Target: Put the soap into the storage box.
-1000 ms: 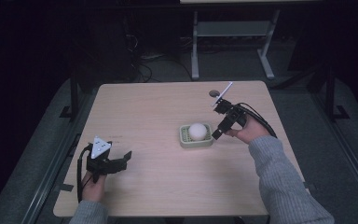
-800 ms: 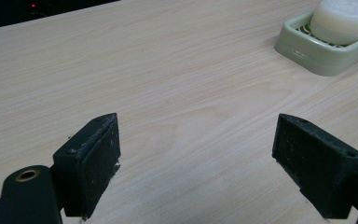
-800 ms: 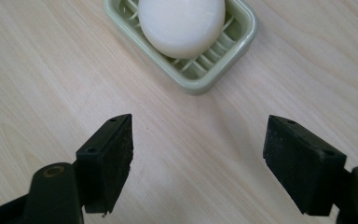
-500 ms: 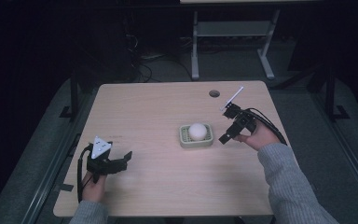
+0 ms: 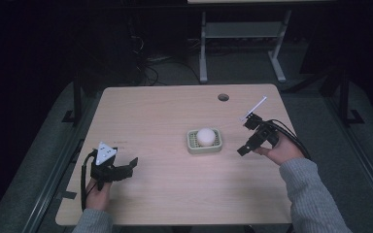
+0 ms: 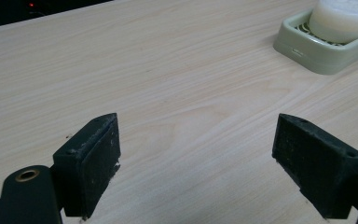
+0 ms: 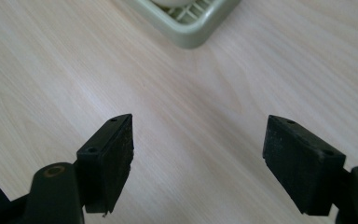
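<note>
While soap (image 5: 205, 136) sits in green dish (image 5: 204, 146) mid-counter (image 5: 165, 111), right hand-held gripper (image 5: 245, 138) just beside dish, spread, empty; left hand-held gripper (image 5: 132, 164) well apart from dish, spread, empty.

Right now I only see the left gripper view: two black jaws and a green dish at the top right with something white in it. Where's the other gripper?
Observer: The right gripper is on the table's right side, just right of the green dish, apart from it.
Operator: Is it holding anything?
Observer: No. Its jaws stand wide open over bare wood.
Operator: Is the white thing round?
Observer: From above, yes: a round white lump sitting in the dish.
</note>
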`<state>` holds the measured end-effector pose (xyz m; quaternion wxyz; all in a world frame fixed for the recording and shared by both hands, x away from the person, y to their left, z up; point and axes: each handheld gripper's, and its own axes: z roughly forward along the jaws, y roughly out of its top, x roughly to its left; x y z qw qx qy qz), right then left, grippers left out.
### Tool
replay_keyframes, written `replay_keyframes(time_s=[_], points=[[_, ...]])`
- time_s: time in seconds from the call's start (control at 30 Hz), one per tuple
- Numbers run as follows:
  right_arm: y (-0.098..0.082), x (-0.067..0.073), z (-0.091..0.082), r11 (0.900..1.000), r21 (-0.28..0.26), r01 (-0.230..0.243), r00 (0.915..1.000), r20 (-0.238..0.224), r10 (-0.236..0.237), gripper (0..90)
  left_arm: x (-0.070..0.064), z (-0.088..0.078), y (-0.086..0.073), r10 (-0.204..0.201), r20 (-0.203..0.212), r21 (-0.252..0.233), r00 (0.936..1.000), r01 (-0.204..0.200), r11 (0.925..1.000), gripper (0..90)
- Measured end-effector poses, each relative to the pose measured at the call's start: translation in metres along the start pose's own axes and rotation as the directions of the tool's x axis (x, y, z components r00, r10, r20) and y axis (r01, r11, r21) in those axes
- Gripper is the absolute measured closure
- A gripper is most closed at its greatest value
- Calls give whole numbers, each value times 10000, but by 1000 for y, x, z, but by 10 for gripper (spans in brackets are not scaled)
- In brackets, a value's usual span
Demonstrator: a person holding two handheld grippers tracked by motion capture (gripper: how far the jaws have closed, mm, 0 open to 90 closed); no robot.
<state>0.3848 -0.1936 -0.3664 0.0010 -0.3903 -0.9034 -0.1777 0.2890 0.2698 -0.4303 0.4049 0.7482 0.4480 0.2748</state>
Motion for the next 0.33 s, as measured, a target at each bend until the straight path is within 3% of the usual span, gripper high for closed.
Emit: replay_keyframes(time_s=[0.33], points=[[-33,-6,6,9994,-25,-344,9994,-67,343,240,0,1,0,47,0,29,10000,-47,10000,148]])
